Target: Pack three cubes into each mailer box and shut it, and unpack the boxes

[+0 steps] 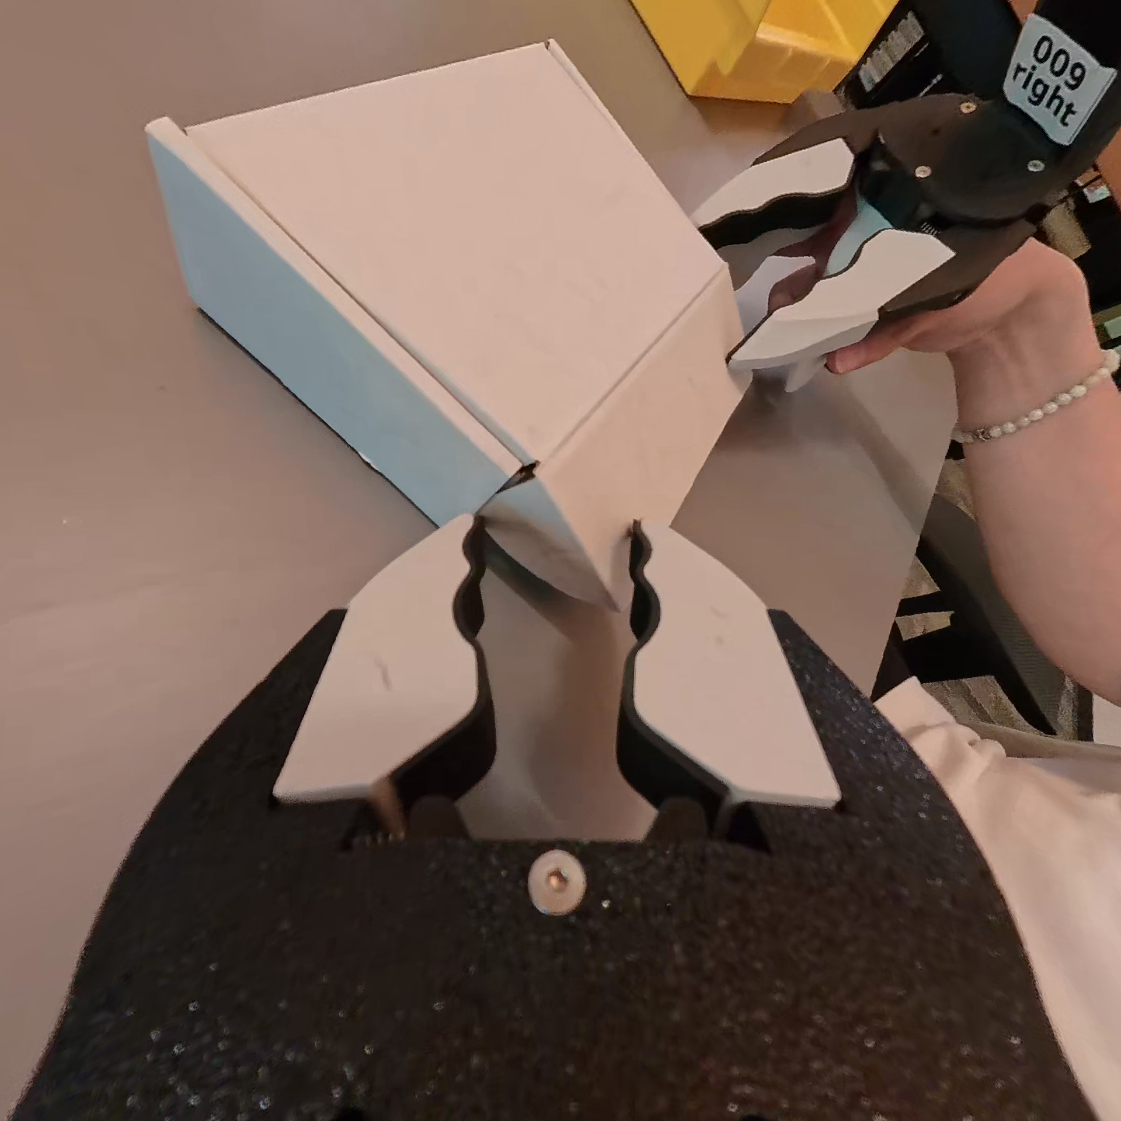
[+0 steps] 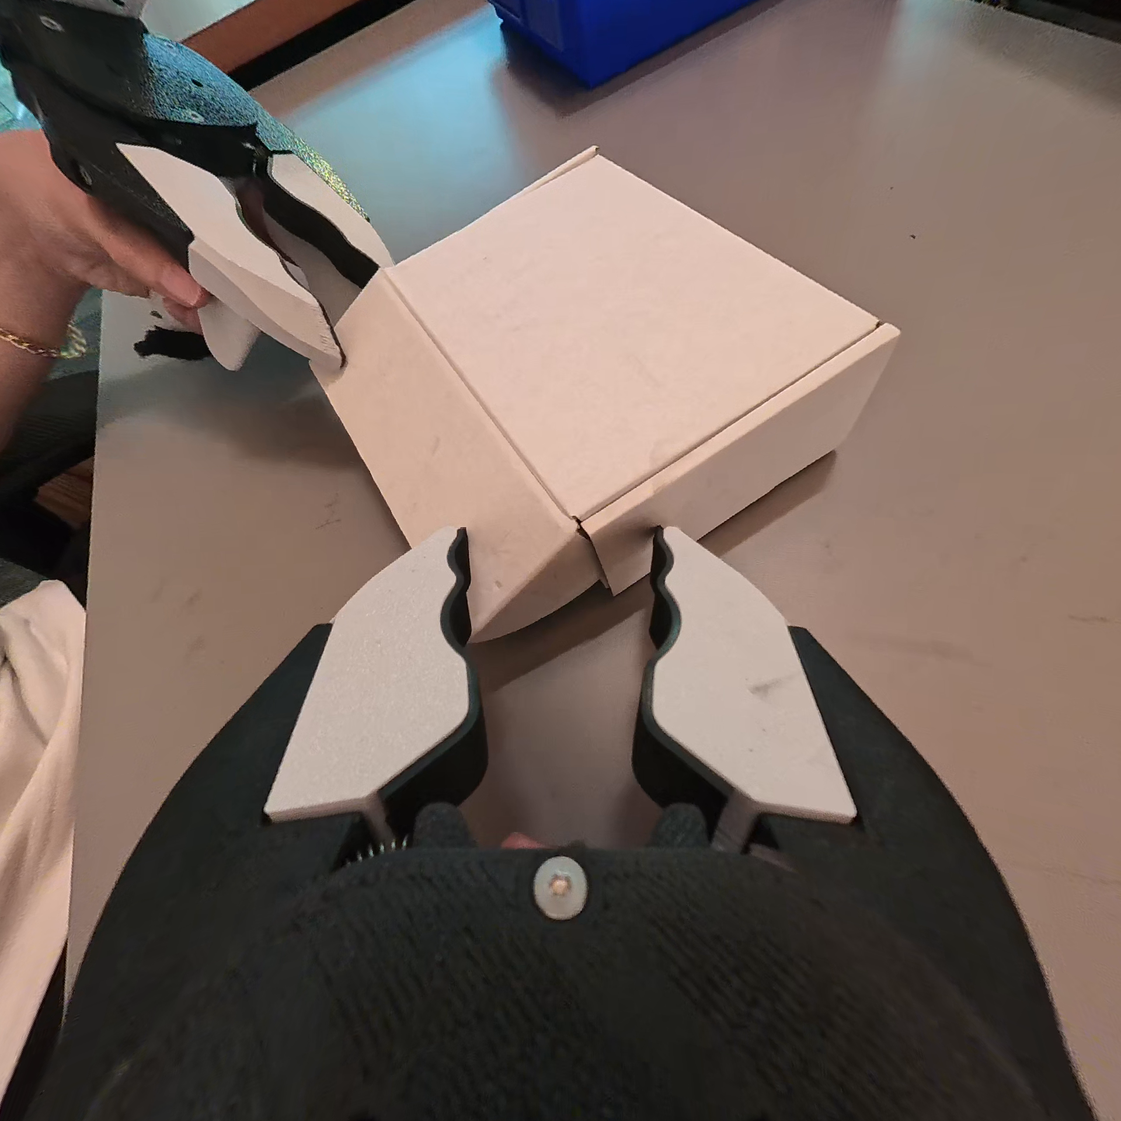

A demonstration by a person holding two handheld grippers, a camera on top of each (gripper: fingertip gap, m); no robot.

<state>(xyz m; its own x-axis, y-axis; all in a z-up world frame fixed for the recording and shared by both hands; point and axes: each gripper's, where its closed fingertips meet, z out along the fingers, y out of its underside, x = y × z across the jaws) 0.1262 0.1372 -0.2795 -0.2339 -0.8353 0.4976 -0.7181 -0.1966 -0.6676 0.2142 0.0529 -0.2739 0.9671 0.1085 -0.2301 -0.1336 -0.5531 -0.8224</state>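
Observation:
A white mailer box (image 1: 455, 242) lies on the grey table with its lid down, so the inside is hidden and no cubes show. Its front flap (image 1: 637, 437) sticks out at a slant, untucked. My left gripper (image 1: 553, 534) is open, with one corner of the flap between its fingers. My right gripper (image 2: 561, 540) is open, straddling the other flap corner and the box's front corner. The box (image 2: 606, 315) and flap (image 2: 437, 437) also show in the right wrist view. Each gripper shows in the other's view: the right one (image 1: 722, 291) and the left one (image 2: 358, 309).
A yellow bin (image 1: 758, 48) stands behind the box on one side, a blue bin (image 2: 606, 36) at the far side. The table edge (image 1: 910, 546) runs close to the flap, with a person's hands, white clothing and a chair beyond it.

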